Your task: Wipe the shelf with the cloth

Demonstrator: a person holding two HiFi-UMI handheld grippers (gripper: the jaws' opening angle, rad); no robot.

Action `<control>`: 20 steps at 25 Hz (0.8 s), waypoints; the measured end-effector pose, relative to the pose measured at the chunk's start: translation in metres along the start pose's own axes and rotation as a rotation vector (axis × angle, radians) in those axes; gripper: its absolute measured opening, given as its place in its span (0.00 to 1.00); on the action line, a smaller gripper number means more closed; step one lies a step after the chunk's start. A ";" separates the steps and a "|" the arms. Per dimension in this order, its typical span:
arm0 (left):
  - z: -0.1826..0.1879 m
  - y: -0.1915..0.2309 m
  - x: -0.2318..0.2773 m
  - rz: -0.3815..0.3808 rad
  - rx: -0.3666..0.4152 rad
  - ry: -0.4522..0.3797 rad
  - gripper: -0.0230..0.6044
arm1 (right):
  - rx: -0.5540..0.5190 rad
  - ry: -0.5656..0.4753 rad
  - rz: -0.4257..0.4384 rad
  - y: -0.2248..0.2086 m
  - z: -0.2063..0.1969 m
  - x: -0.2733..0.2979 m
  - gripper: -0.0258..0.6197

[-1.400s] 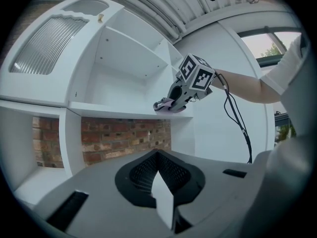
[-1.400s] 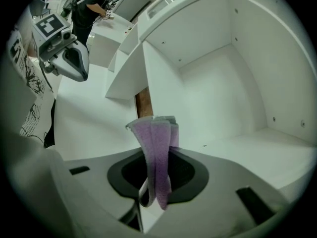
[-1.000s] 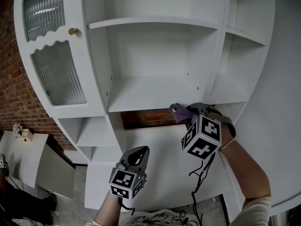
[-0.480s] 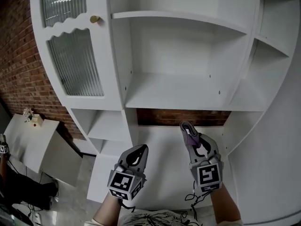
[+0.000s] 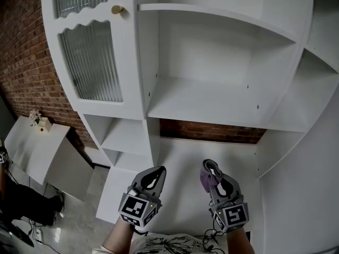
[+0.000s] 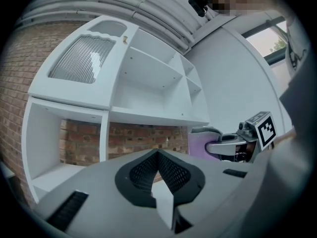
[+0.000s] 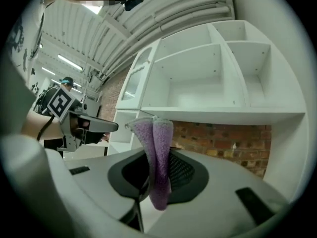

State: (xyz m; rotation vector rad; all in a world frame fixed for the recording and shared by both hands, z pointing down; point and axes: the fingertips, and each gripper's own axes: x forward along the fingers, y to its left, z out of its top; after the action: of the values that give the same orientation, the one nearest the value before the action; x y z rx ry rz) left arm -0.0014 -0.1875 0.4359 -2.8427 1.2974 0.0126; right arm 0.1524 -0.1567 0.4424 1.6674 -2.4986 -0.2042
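Right gripper: your right gripper [image 5: 211, 167] has its jaws clamped on a folded purple fuzzy cloth [image 7: 157, 152]. The cloth rises out of the jaws and doubles over at its top.
Cloth position: in the head view the cloth [image 5: 205, 178] sits low, in front of the white lower panel [image 5: 180, 163]. It is well below the wide open compartment and apart from its board.
Left gripper: your left gripper [image 5: 157, 171] has its jaws pressed together with nothing between them. It is level with the right gripper, beside it but apart.
Shelf: the flat white shelf board [image 5: 212, 102] of the tall white curved-sided shelf unit [image 5: 275, 157] lies above both grippers.
Door: a ribbed-glass cabinet door [image 5: 90, 62] with a small round brass knob [image 5: 117, 9] stands left of that compartment.
Backdrop: a red brick wall [image 5: 24, 73] shows at the left, and also in the gap under the shelf board.
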 end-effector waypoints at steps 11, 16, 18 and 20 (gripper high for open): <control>-0.006 -0.003 0.009 -0.007 0.022 0.002 0.06 | -0.043 0.013 -0.005 0.000 -0.003 0.009 0.16; -0.004 -0.003 0.017 0.000 0.022 0.003 0.06 | -0.003 0.005 -0.029 -0.011 -0.006 0.011 0.16; -0.005 -0.005 0.021 -0.001 0.028 0.010 0.06 | 0.008 0.009 -0.032 -0.015 -0.009 0.011 0.16; -0.004 -0.008 0.025 -0.003 0.030 0.009 0.06 | 0.015 0.015 -0.038 -0.020 -0.010 0.011 0.16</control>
State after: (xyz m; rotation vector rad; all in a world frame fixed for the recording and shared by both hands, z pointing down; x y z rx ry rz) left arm 0.0208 -0.2015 0.4394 -2.8231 1.2846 -0.0193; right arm 0.1682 -0.1748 0.4485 1.7163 -2.4649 -0.1770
